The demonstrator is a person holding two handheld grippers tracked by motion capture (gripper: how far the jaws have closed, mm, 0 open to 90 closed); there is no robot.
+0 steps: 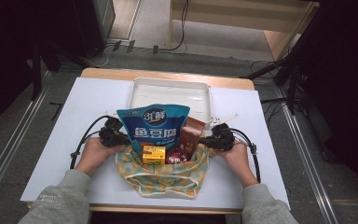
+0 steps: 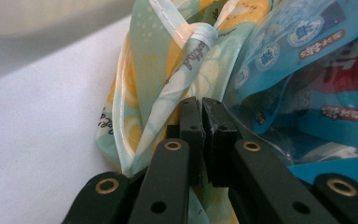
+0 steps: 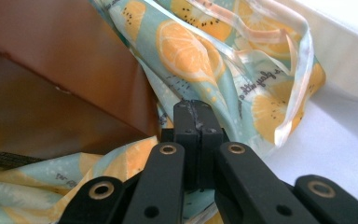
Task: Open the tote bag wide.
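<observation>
Presently, both grippers are clamped on the fruit-print cloth bag, which sits on the white table at the person's edge, just in front of the white tray. Left gripper: jaws pinched tight on the bag's left rim fabric. Right gripper: jaws pressed together on the right rim. Contents (standing upright inside): blue snack pouch, brown packet, yellow box.
</observation>
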